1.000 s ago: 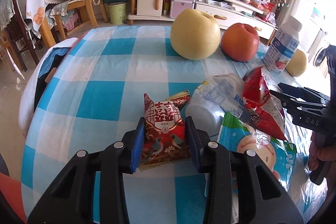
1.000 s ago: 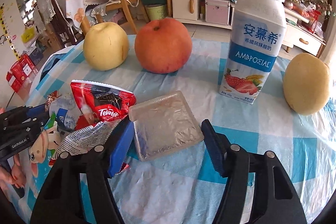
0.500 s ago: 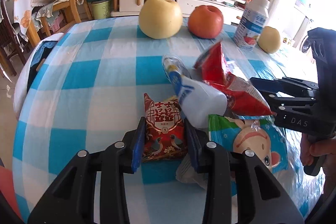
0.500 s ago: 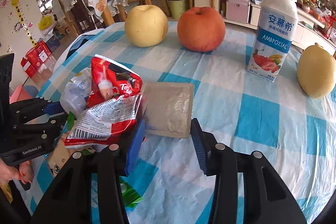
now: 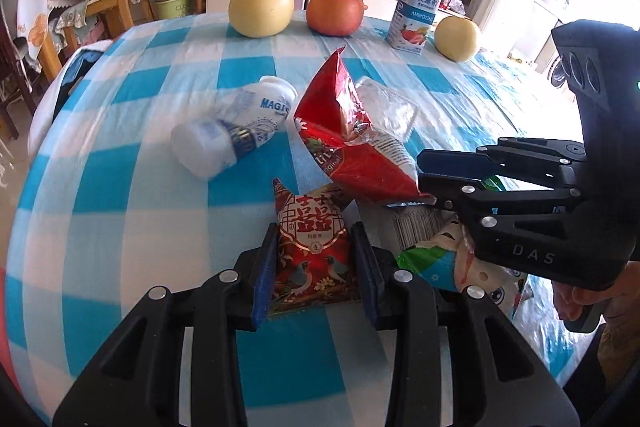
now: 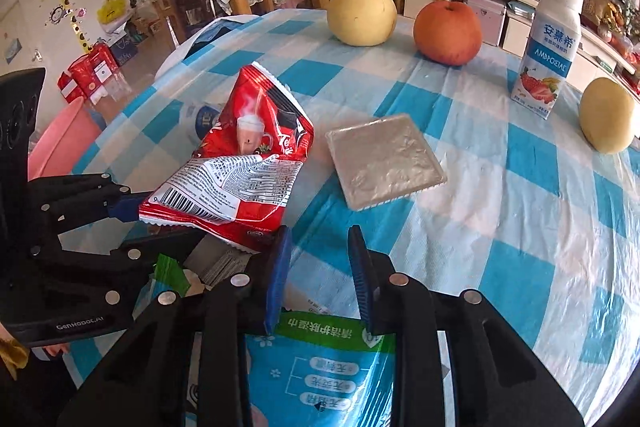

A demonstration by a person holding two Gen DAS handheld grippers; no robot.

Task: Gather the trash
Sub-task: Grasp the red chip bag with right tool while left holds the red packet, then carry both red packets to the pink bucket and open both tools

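My left gripper (image 5: 314, 239) is shut on a small red snack packet (image 5: 314, 247) printed with birds, low over the checked tablecloth (image 5: 120, 187). A crumpled red wrapper (image 5: 348, 147) stands just beyond it, against the lower finger of my right gripper (image 5: 424, 171). In the right wrist view my right gripper (image 6: 319, 247) is shut with nothing visibly between its pads. A clear square packet (image 6: 384, 161) lies ahead of them. A blue and green wipes pack (image 6: 320, 367) lies under the gripper. A white bottle (image 5: 232, 131) lies on its side, blurred.
A yellow pear (image 5: 261, 7), a red apple (image 5: 335, 11), an upright yogurt bottle (image 5: 416, 11) and another pear (image 5: 458, 38) stand along the far side. A pink bin (image 6: 60, 139) sits below the table's left edge. Chairs and a cabinet stand beyond.
Both grippers pulled back toward the near edge. The left dragged the red packet along. The right closed, and the clear packet now lies ahead of its fingers. The white bottle rolled left.
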